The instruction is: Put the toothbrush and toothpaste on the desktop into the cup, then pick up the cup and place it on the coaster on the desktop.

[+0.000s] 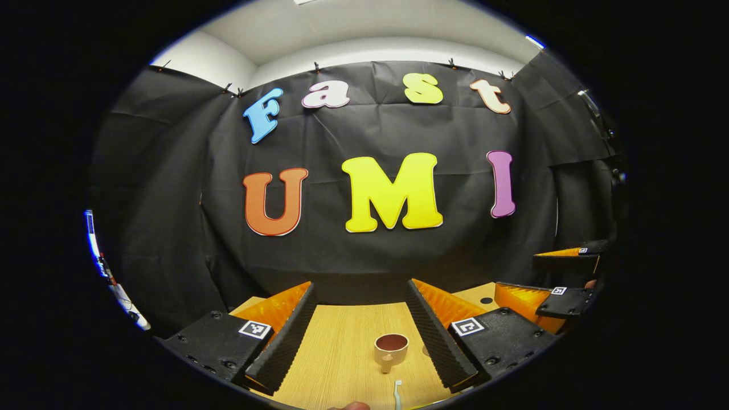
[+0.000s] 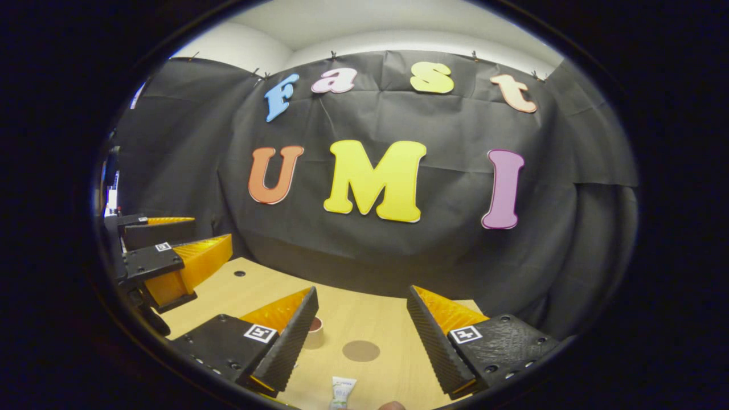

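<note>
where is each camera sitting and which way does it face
Left gripper view: rides the left tongs, facing the booth wall over the desktop; cup and toothbrush ahead, right tongs at its right.
Right gripper view: rides the right tongs, facing likewise; toothpaste and coaster ahead, left tongs at its left.
Shared: desktop, cup.

black cloth wall (image 1: 171,228) — light wood desktop (image 1: 336,353) — white ceiling (image 2: 364,23).
</note>
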The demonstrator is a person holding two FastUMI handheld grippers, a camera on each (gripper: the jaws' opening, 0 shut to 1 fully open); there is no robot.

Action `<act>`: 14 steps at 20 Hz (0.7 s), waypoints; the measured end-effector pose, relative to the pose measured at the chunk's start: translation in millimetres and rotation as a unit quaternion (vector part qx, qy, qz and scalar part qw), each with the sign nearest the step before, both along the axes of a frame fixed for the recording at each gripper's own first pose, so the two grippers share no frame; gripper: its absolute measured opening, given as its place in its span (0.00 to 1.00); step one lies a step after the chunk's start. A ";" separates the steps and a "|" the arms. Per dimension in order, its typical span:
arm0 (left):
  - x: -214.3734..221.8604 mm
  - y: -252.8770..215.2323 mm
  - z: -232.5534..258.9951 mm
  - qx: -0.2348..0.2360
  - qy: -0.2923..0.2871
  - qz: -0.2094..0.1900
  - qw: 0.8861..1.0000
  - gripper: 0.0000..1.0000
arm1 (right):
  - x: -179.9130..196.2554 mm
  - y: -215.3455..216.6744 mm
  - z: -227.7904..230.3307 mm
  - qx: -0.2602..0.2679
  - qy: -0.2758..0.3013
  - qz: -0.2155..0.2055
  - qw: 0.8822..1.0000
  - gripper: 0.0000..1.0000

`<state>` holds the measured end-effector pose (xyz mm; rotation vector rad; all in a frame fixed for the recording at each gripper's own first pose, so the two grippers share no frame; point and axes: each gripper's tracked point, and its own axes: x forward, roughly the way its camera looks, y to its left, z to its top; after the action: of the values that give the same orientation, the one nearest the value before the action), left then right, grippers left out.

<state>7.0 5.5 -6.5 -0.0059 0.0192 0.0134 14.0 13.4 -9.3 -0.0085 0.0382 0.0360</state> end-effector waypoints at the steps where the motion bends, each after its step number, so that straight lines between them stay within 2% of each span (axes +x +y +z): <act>1: 0.2 -0.8 -2.0 -0.001 0.003 -0.001 1.000 0.99 | 0.8 0.0 1.0 -0.002 -0.001 0.000 1.000 0.94; 6: 1.1 -3.7 -13.8 -0.014 0.025 -0.005 1.000 0.99 | 1.8 -4.1 -6.1 -0.004 0.010 -0.004 1.000 0.96; 9: 0.1 -5.5 -22.3 -0.023 0.041 -0.008 0.999 0.99 | 2.5 -7.5 -12.1 -0.008 0.022 -0.008 1.000 0.92; 14: 1.5 -13.4 -46.0 -0.021 0.080 -0.021 0.996 0.99 | 2.8 -8.5 -40.9 -0.007 0.064 -0.005 0.998 0.94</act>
<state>8.6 -7.9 -52.5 -0.0458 0.1803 -0.0291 16.8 4.9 -50.2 -0.0204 0.1666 0.0269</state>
